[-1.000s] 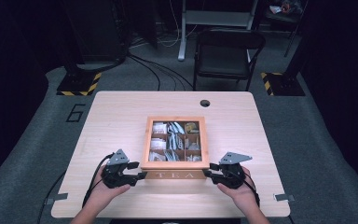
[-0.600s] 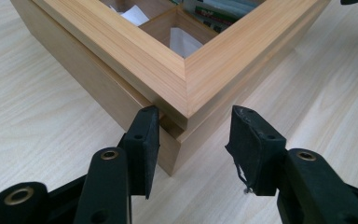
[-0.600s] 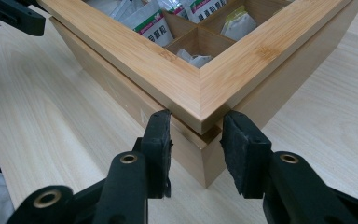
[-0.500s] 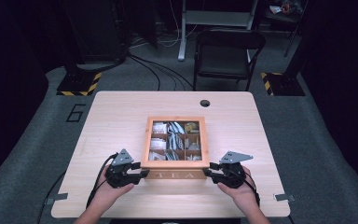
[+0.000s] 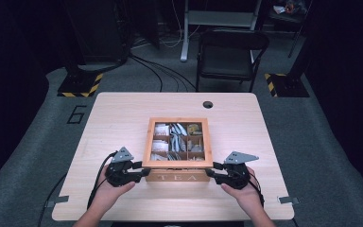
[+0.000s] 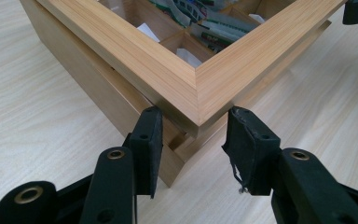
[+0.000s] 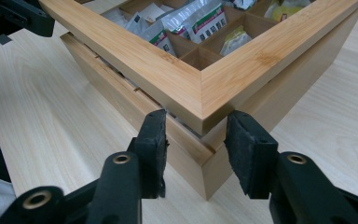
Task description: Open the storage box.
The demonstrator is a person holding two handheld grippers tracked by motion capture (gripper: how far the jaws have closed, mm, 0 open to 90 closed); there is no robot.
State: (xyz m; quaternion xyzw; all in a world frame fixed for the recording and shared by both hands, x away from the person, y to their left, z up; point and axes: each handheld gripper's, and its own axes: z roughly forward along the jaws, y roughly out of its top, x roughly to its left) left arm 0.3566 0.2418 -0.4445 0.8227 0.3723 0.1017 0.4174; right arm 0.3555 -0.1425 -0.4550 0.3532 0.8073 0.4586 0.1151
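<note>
We read "TEA" on one wooden box (image 5: pixel 177 177) | nine compartments, packets (image 5: pixel 176 130) inside | left gripper (image 6: pixel 193 140) and right gripper (image 7: pixel 196 135): both parted, straddling near lid corners, gripping nothing

Tea box (image 5: pixel 177 150): sat mid-frame on the table (image 5: pixel 113 118).
Chair (image 5: pixel 229 54): stood above the table, upper centre.

Black tools (image 5: pixel 144 174), grey triangular plates (image 5: pixel 122 154)
</note>
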